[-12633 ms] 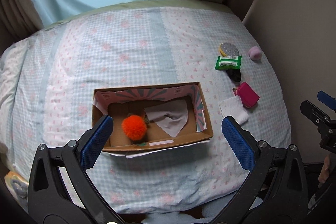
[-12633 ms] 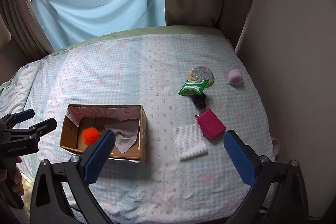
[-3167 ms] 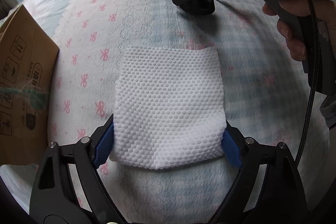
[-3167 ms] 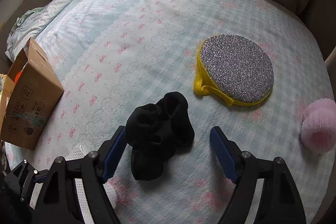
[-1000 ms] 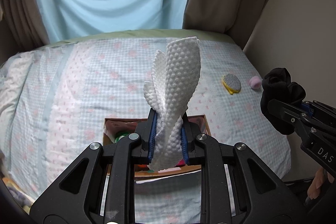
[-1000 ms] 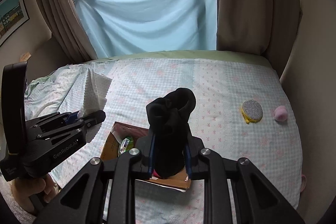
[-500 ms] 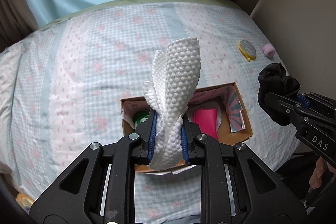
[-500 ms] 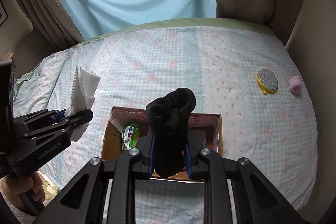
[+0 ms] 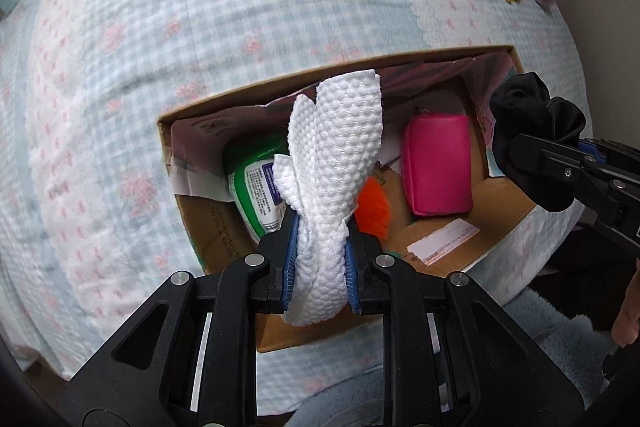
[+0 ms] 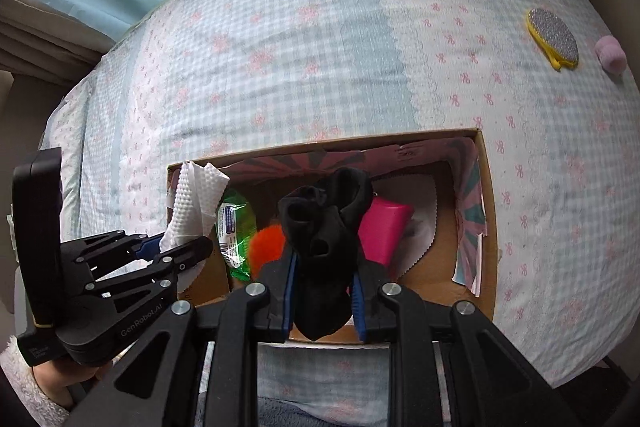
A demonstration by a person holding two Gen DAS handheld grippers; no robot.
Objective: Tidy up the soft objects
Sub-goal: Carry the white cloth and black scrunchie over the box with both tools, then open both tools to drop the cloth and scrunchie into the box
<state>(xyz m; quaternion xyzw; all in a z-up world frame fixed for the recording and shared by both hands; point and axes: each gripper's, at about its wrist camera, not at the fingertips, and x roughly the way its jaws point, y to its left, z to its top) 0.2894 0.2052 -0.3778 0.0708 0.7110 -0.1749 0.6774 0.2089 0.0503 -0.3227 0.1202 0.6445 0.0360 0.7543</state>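
Observation:
My left gripper [image 9: 319, 263] is shut on a white textured cloth [image 9: 336, 163] and holds it over the open cardboard box [image 9: 188, 211]. My right gripper [image 10: 323, 291] is shut on a black sock [image 10: 324, 227] above the same box [image 10: 486, 187]. In the box lie a green packet [image 9: 256, 183], an orange pompom [image 9: 374, 207], a pink pouch [image 9: 436, 167] and a grey cloth. The sock also shows at the right of the left wrist view [image 9: 536, 131]. The white cloth shows at the left of the right wrist view [image 10: 194, 203].
The box sits on a bed with a pale blue checked cover [image 10: 320, 47]. A yellow round scrubber with a silver face [image 10: 554, 37] and a pink pompom [image 10: 610, 57] lie at the far right. A curtain hangs beyond the bed's far edge.
Both grippers have come down closer to the box, each still holding its item. The box now fills more of both views.

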